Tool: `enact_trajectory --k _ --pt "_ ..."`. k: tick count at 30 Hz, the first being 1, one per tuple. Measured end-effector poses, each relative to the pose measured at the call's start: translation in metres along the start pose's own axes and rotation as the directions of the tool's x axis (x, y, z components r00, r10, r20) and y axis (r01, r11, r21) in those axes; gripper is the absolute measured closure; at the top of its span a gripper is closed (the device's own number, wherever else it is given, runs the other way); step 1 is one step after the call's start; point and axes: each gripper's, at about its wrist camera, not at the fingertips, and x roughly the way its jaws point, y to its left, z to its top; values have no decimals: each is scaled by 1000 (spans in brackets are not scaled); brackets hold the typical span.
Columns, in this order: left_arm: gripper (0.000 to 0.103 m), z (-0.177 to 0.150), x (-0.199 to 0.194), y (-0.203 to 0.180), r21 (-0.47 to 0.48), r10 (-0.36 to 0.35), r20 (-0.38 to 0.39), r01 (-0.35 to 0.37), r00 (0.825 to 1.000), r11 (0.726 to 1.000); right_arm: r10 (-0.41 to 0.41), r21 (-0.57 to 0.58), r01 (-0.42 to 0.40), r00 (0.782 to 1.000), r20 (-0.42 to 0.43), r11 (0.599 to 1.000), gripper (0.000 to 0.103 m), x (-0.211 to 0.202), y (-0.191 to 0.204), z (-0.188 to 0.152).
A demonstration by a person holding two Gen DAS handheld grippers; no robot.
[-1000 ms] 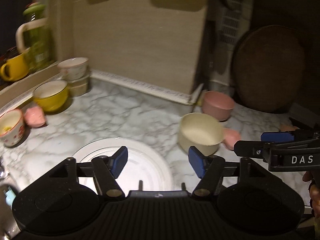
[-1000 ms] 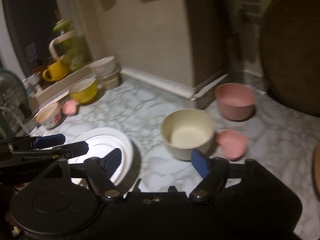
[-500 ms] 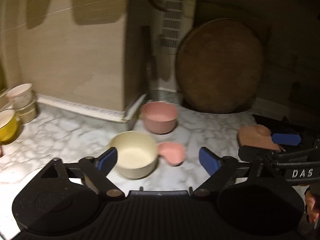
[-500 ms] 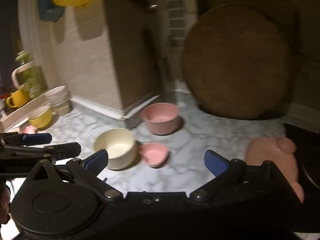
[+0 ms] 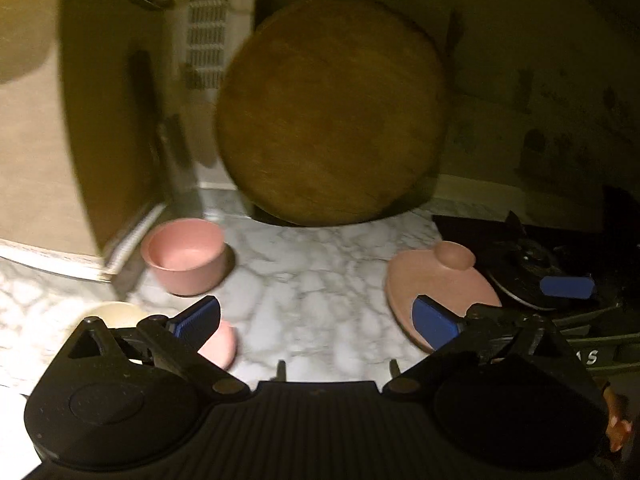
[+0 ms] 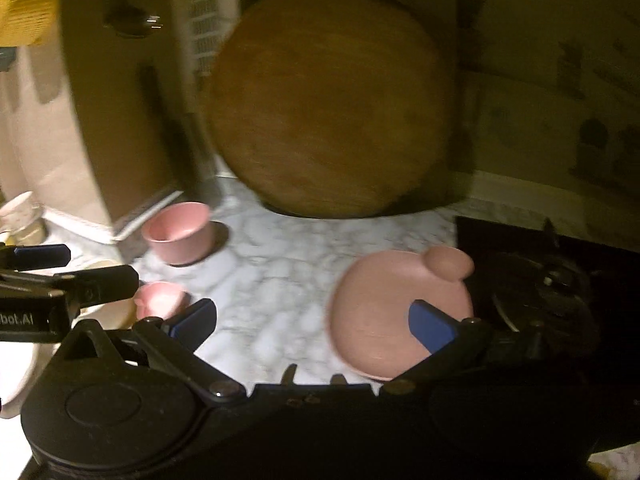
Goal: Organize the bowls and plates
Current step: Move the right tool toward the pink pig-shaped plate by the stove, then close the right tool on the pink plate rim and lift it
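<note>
A pink bowl [image 5: 182, 256] [image 6: 180, 236] stands on the marble counter by the wall corner. To the right lies a flat pink plate [image 5: 436, 292] [image 6: 384, 320] with a round ear, at the hob's edge. A small pink cup [image 5: 220, 342] [image 6: 160, 300] sits beside a cream bowl [image 5: 116, 314]. My left gripper [image 5: 316, 318] hangs above the counter between cup and plate, its jaws opening with nothing between them. My right gripper [image 6: 312, 324] is open and empty, its right pad over the pink plate.
A big round wooden board [image 5: 332, 112] leans on the back wall. A black hob [image 6: 560, 280] fills the right side. A white plate's rim [image 6: 16, 368] and stacked bowls [image 6: 20, 212] show at far left. Each gripper appears at the edge of the other's view.
Both grippers swung right, away from the white plate and yellow bowl, towards the pink bowl and pink plate. Both sets of jaws spread wider.
</note>
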Motion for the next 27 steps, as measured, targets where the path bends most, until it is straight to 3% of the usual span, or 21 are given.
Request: enact_trajectory --k 12,21,27 --pt "0 6 103 -41 -2 -53 -127 53 990 999 -152 53 157 985 -79 986 1 52 -83 -7" --pt "0 6 149 -66 42 -50 -152 58 987 997 -171 95 188 972 -161 978 10 96 -118 -10" --pt "1 3 175 -69 24 -50 -195 56 980 998 -149 108 173 969 -195 979 24 114 -126 -9"
